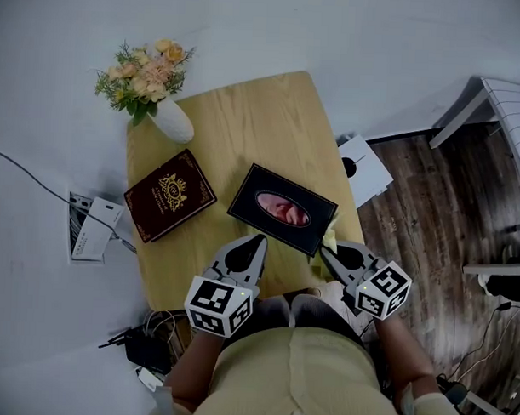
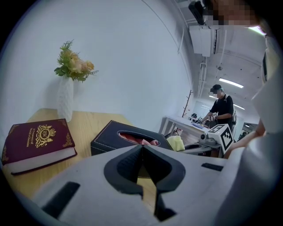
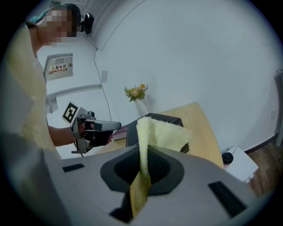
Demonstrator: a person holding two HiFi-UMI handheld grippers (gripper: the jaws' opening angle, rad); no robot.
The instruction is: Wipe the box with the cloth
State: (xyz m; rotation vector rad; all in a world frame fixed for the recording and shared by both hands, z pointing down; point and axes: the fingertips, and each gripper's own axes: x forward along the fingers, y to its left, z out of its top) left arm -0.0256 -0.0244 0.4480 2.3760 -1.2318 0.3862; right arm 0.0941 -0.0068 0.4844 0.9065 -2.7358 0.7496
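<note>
Light wood surface (image 1: 263, 126), narrow, with rounded far corners. At the far left stands an upright white vase (image 1: 173, 121) holding flowers (image 1: 144, 75). Nearer on the left a dark red book (image 1: 169, 195) lies flat, gold print up. Right of it, apart, is a black box (image 1: 282, 208), oval opening up, askew to the edges.

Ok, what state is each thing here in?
tissue box, lying flat, tissue showing in opening
yellow cloth, clamped in right gripper
right gripper, shut on yellow cloth
left gripper, shut, empty
book, closed, lying flat
vase, upright, holding flowers
</note>
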